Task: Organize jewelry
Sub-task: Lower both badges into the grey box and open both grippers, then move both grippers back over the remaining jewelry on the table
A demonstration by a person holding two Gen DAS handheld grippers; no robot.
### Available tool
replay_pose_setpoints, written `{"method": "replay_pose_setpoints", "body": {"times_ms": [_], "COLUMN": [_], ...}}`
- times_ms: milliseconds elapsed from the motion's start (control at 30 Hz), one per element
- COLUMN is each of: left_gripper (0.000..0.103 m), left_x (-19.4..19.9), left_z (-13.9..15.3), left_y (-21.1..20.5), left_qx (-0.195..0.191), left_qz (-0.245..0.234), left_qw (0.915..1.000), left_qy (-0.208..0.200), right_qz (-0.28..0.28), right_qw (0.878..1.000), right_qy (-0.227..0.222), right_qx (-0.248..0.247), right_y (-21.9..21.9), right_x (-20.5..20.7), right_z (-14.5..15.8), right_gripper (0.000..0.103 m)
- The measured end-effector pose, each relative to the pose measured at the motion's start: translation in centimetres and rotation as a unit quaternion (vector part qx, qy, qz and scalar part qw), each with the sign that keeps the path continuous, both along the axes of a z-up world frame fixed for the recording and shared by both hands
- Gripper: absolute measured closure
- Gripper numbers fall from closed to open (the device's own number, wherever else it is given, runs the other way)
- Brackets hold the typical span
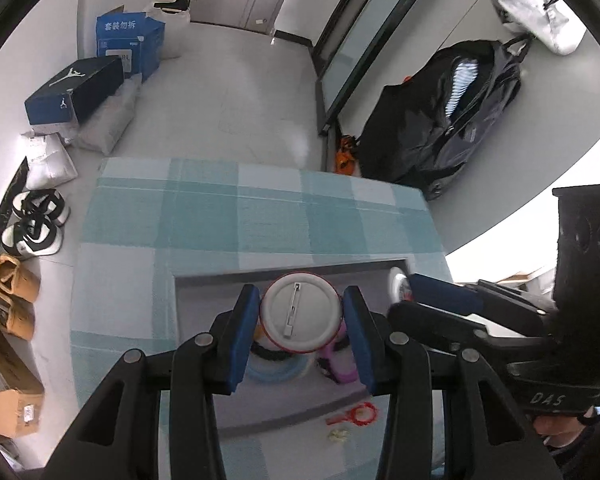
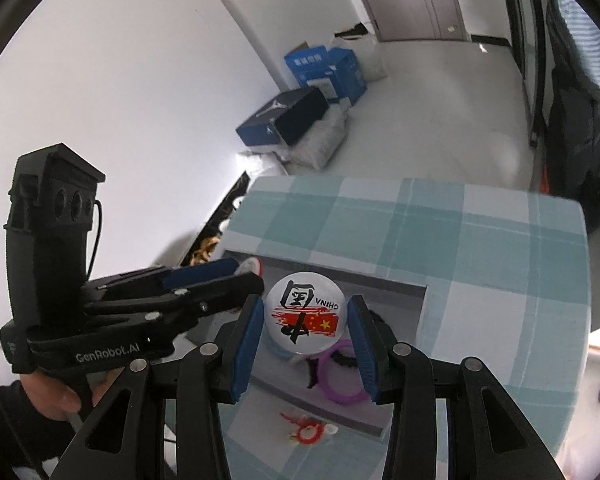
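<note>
My left gripper [image 1: 302, 314] is shut on a round pin badge [image 1: 300, 312], its white back and pin facing the camera, above the grey tray [image 1: 204, 292]. My right gripper [image 2: 306, 316] is shut on a second round badge [image 2: 305, 314] printed with "CHINA" and a red flag, also above the tray [image 2: 404, 292]. In the tray lie a blue ring [image 1: 274, 372], a black hair tie [image 1: 270, 354] and a purple bracelet [image 2: 340, 386]. A red ring-shaped piece [image 1: 362, 414] lies on the cloth in front of the tray. The right gripper also shows in the left wrist view [image 1: 400, 286].
The tray sits on a table with a teal checked cloth [image 1: 260, 216]. On the floor beyond are blue boxes [image 1: 128, 44], a shoe box [image 1: 74, 94], shoes [image 1: 34, 224] and a dark bag [image 1: 452, 112]. A cardboard box [image 1: 8, 396] stands at left.
</note>
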State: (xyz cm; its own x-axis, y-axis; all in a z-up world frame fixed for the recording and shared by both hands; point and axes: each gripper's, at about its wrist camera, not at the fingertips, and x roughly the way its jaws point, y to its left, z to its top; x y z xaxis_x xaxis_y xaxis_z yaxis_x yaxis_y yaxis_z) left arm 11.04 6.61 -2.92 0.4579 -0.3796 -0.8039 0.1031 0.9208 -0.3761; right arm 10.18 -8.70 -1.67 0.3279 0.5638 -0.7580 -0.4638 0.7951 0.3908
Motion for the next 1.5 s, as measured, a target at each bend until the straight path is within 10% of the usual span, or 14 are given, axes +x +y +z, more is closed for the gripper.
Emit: {"method": "replay_pose_setpoints", "body": {"times_ms": [600, 700, 767, 1500], "left_gripper": [0.063, 0.027, 0.022, 0.022], "left_x": [1.5, 1.4, 1.1, -3.0], "left_z": [-1.8, -1.6, -1.2, 0.6], "left_y": [0.7, 1.0, 1.2, 1.8], "left_qx": [-0.015, -0.036, -0.052, 0.040], "left_qz": [0.001, 0.001, 0.000, 0.022], "left_qw": [0.9991, 0.9987, 0.9984, 0.9964], "left_qy": [0.040, 0.035, 0.025, -0.071], "right_qz": [-0.015, -0.015, -0.017, -0.050], "right_qw": [1.000, 1.000, 1.000, 0.995], "right_qy": [0.017, 0.009, 0.005, -0.071], "right_qx": [0.001, 0.006, 0.014, 0.046], "right_y": [-0.5, -0.6, -1.0, -3.8], "right_x": [1.2, 1.1, 0.9, -4.1], "right_z": [-0.9, -0.4, 0.0, 3.5], "right_gripper": [0.059, 0.054, 0.050, 0.027]}}
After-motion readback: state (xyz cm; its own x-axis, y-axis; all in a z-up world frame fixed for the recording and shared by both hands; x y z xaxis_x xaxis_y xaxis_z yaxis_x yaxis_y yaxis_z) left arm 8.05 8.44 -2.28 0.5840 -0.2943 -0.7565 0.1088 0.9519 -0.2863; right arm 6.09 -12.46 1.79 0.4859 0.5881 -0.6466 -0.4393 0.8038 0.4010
